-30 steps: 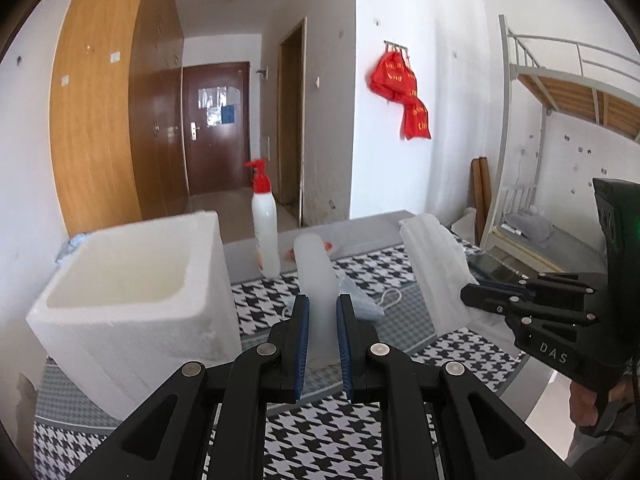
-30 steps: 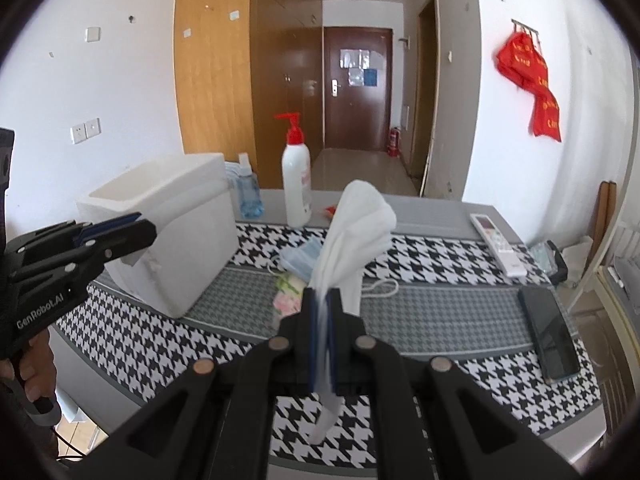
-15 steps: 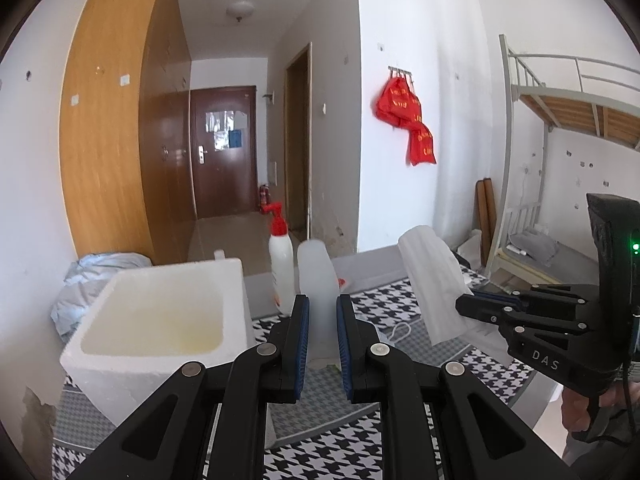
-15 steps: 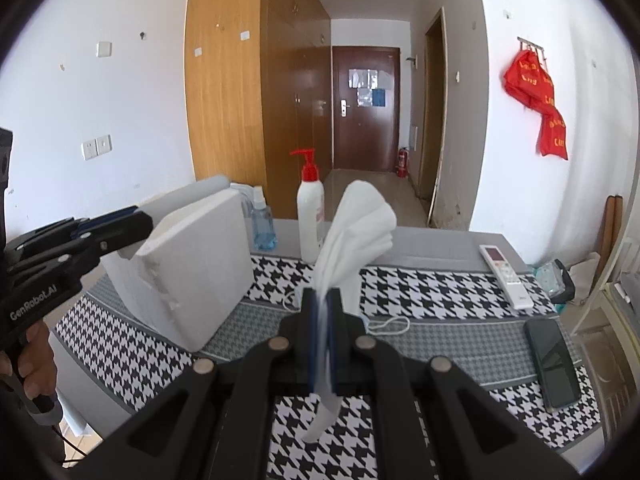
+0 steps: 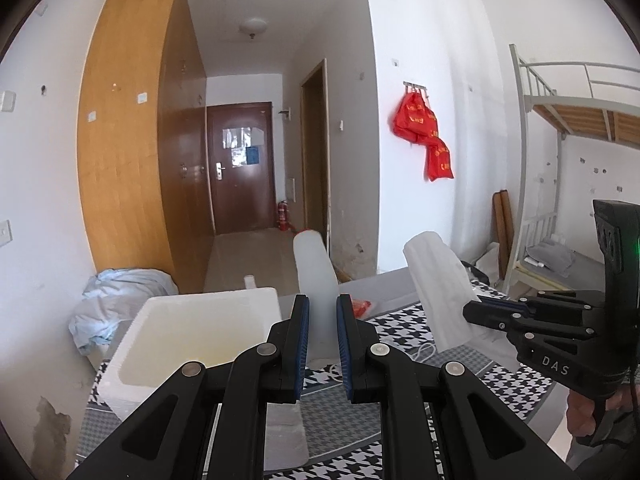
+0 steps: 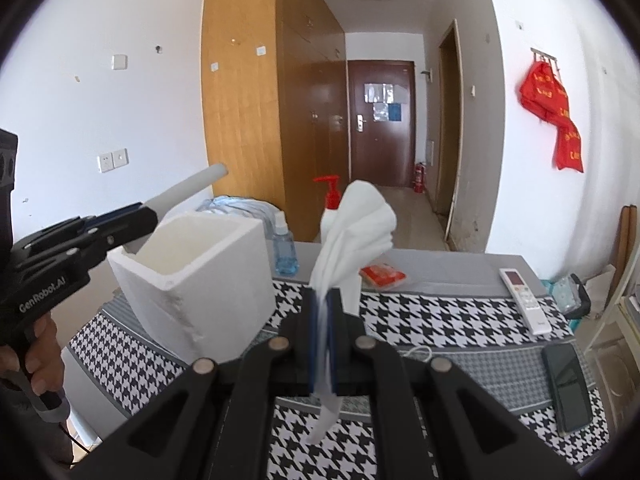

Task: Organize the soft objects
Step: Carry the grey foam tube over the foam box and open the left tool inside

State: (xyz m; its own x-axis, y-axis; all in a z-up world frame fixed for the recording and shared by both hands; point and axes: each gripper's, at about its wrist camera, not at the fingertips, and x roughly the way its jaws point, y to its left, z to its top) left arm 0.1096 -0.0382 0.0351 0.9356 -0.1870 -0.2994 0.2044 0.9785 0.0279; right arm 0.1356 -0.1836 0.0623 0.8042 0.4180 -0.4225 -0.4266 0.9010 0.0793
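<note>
White walls and a long wooden wardrobe (image 6: 256,112) frame a hallway that ends at a dark brown door (image 6: 380,120), with red bags (image 6: 556,108) hung on the right-hand wall. Nearer, a worktop (image 6: 460,316) covered in black-and-white houndstooth cloth carries a white foam box (image 6: 200,280), open side up; its pale inside (image 5: 192,340) shows nothing in it. Behind the box stand a small blue bottle (image 6: 284,248) and a red-topped pump bottle (image 6: 330,196), the latter partly hidden by the cloth in front. A red packet (image 6: 382,274) lies flat on the bare grey strip behind the cloth, a white remote (image 6: 524,300) sits near the right edge, and a dark phone (image 6: 568,388) lies closer to the front. A thin white cord (image 6: 416,352) rests on the patterned cloth.

The left gripper (image 5: 322,340) has its jaws clamped on a soft pale tube (image 5: 316,280), held upright in the air beside and above the box. The right gripper (image 6: 322,344) has its jaws pressed together on a folded white cloth (image 6: 356,232), which fans out above them and trails a strip below, lifted above the worktop to the right of the box.
</note>
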